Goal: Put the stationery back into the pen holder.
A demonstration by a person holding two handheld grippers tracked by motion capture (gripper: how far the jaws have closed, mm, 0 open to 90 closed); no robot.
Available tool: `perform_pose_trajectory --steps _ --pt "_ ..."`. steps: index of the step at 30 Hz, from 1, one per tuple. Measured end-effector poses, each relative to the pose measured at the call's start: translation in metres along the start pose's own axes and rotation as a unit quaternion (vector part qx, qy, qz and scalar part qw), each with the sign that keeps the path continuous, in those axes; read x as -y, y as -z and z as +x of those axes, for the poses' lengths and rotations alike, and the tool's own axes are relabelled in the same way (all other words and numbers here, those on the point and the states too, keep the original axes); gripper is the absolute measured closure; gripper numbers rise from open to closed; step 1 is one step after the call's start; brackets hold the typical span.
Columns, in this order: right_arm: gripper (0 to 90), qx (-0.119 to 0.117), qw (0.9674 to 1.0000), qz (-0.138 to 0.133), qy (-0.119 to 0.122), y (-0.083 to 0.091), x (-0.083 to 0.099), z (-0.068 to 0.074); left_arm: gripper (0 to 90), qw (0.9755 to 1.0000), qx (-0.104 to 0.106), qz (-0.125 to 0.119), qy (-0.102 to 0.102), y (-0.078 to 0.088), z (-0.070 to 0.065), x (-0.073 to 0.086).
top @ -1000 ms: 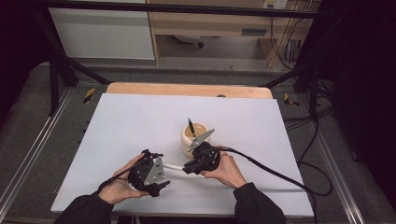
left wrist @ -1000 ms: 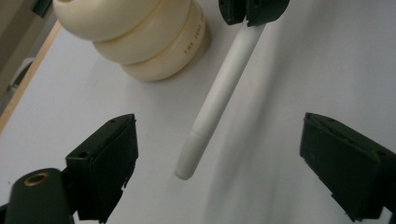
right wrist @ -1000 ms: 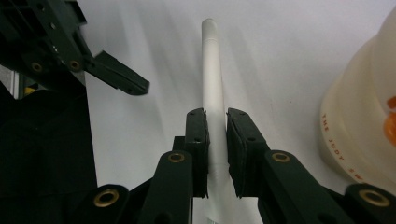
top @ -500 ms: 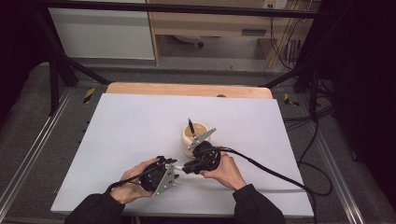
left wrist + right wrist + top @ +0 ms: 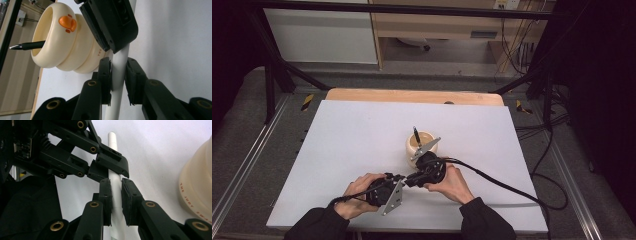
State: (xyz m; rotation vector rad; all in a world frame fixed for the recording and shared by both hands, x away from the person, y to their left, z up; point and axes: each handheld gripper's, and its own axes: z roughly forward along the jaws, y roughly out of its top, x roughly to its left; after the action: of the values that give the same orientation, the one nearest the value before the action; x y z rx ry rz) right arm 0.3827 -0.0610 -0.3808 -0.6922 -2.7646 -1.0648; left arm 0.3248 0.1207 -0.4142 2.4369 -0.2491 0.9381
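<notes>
Work in hand: I have both tongs on one white pen point(image 5: 119, 72), low and centre in the high view; I judge I am about to pull its cap off or hand it over.
White pen: it runs up the middle of the left gripper view, held off the pale surface point(image 5: 362, 135), just beside the cream duck-faced pot point(image 5: 62, 42).
Pot: in the high view it sits just above my hands, near mid-frame, with a black pen point(image 5: 27, 45) sticking out of its mouth.
Left tongs point(image 5: 118, 77): the jaws have just been closing around the white pen. One pad presses the barrel; the other looks a hair off it, so I can't call the grip firm.
Right tongs point(image 5: 116, 195): nearly closed, both pads clamped on the white pen, close beside the left pair.
Risk, slip: if I pull before the left pads bite, the smooth barrel could slide through and drop to the surface.
Risk, bend: the two grips sit very close; any twist between my hands could lever the pen out of one.
Risk, pot: my right hand point(image 5: 452, 182) works right next to the pot; a sharp tug could knock it and spill the black pen.
</notes>
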Motion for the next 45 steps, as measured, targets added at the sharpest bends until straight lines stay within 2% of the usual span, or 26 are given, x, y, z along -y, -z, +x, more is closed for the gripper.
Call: perform_pose_trajectory --steps 9,13,17,20,22,27,32,35,41,45 --pt "78.7 -0.002 1.0000 0.000 -0.004 -0.001 0.000 0.000 77.9 0.9997 -0.003 0.006 -0.024 0.000 -0.001 -0.001" --pt "75.5 -0.003 0.9999 -0.011 -0.008 0.003 -0.001 0.000 77.9 0.9996 -0.002 0.013 -0.026 0.001 -0.001 0.002" --pt "67.4 0.004 0.9997 -0.023 -0.007 0.010 -0.001 0.001 77.9 0.9997 0.002 0.020 -0.013 0.002 -0.001 0.007" --pt "65.3 0.012 0.9993 -0.034 -0.008 0.017 0.001 0.001 77.9 0.9997 0.005 0.025 0.001 0.004 0.001 0.012" --pt "61.5 0.016 0.9990 -0.042 -0.008 0.020 0.003 0.000 77.9 0.9995 0.006 0.029 0.013 0.006 0.003 0.016" --pt "49.8 0.032 0.9974 -0.059 -0.026 0.025 0.014 -0.003 77.9 0.9987 0.006 0.035 0.037 0.011 0.008 0.024" --pt "42.7 0.042 0.9958 -0.069 -0.042 0.028 0.028 -0.007 77.9 0.9962 0.012 0.041 0.076 0.014 0.009 0.032" --pt "38.2 0.046 0.9948 -0.074 -0.052 0.030 0.036 -0.010 77.9 0.9934 0.013 0.042 0.106 0.015 0.010 0.037" --pt "24.9 0.061 0.9927 -0.076 -0.071 0.032 0.053 -0.018 77.9 0.9877 0.018 0.043 0.149 0.017 0.014 0.043" --pt "17.4 0.072 0.9910 -0.076 -0.083 0.034 0.066 -0.028 77.9 0.9808 0.014 0.040 0.190 0.019 0.018 0.047"
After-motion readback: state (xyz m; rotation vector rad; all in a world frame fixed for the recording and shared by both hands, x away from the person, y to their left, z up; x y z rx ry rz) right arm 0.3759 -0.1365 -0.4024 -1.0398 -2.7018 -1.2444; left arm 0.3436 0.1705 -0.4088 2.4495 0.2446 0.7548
